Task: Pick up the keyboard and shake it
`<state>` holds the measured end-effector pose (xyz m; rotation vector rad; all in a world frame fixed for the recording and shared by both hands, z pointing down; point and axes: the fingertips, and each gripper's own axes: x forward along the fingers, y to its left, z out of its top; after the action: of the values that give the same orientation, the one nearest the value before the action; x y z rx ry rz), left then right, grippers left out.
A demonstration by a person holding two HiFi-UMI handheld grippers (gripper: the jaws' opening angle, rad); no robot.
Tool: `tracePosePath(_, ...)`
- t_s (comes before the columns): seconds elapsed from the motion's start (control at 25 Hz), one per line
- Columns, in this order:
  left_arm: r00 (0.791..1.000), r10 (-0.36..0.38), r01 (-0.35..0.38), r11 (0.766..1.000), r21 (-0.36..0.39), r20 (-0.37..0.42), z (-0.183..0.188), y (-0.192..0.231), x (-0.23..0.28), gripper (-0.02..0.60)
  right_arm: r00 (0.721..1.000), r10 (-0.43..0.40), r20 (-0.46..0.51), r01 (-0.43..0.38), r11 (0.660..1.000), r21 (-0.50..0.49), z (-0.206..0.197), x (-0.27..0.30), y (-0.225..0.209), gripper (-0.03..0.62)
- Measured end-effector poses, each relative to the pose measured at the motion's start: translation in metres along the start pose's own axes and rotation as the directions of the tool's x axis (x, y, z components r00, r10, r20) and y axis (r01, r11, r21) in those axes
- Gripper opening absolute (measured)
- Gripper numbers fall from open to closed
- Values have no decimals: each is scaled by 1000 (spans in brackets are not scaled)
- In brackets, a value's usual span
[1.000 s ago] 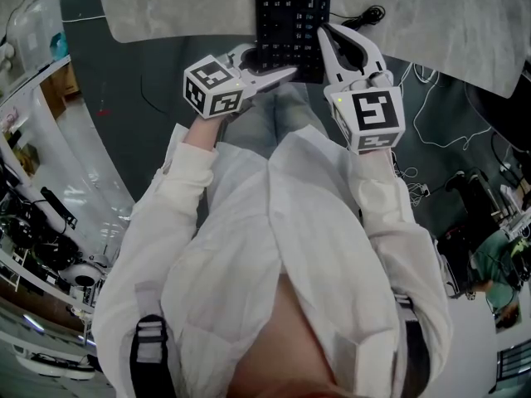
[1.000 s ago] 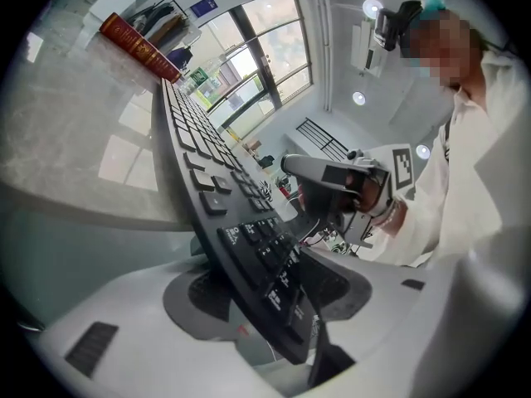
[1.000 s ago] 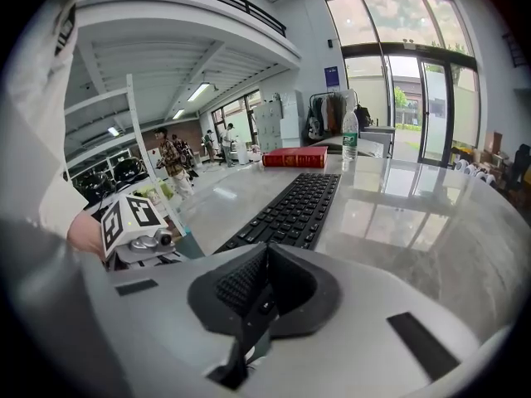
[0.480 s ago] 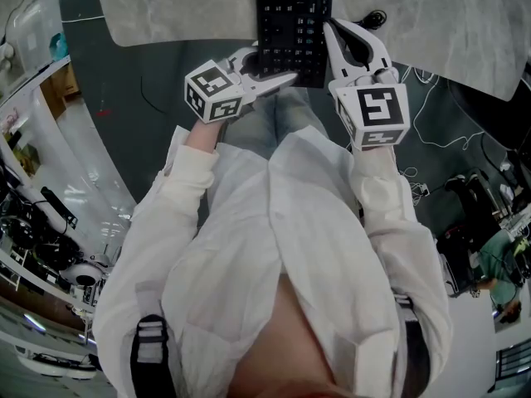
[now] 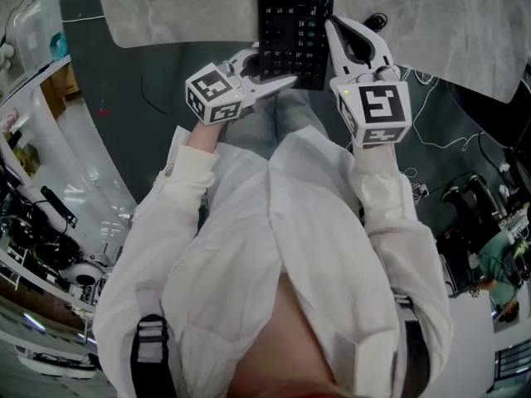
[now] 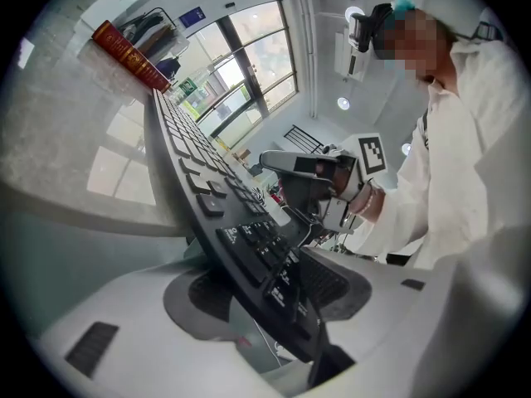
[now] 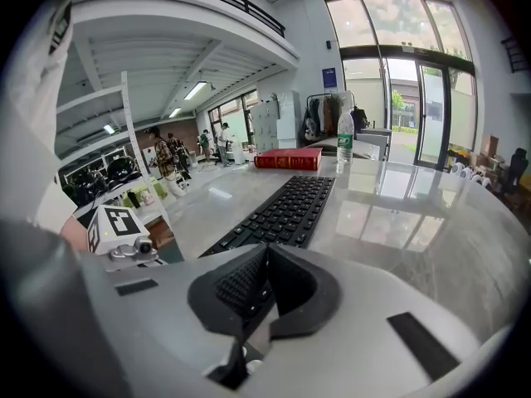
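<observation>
The black keyboard [image 5: 294,23] lies lengthwise on the grey marble table [image 5: 182,7], its near end overhanging the front edge. My left gripper [image 5: 278,65] comes in from the left and is shut on the keyboard's near left corner. In the left gripper view the keyboard [image 6: 207,181] runs between the two pads, one on the keys and one underneath, at my left gripper [image 6: 265,288]. My right gripper [image 5: 329,27] is shut, its tips at the keyboard's right side. In the right gripper view the keyboard [image 7: 286,210] ends just behind the closed pads of my right gripper [image 7: 265,272]; whether they pinch it I cannot tell.
A red book [image 7: 288,158] and a water bottle [image 7: 345,135] stand at the table's far end. A coiled black cable [image 5: 369,13] lies right of the keyboard. White cables [image 5: 440,114] trail on the floor at the right. The person's white shirt fills the lower head view.
The right gripper and the keyboard have edged slightly to the right and away in the head view. The left gripper has stayed where it was.
</observation>
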<state>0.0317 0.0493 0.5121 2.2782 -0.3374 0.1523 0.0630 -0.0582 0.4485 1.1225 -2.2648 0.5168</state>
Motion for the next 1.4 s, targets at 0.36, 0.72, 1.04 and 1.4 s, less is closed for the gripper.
tracePosePath(0.36, 1000, -11, 10, 999, 42, 12, 1, -1, -3, 238, 1000, -20, -1, 20, 1000, -10, 5, 3, -8, 29)
tracePosePath(0.72, 1000, -13, 13, 998, 66, 2, -5, 0, -4, 238, 995, 76, 69, -83, 991, 102, 22, 14, -17, 32)
tracePosePath(1.04, 1000, -28, 28, 997, 70, -6, -5, -1, -4, 238, 990, 95, 104, -115, 973, 201, 36, 25, -31, 210)
tracePosePath(1.4, 998, -54, 57, 996, 73, -43, -7, 0, -2, 232, 984, 153, 92, -170, 959, 225, 40, 41, -35, 283)
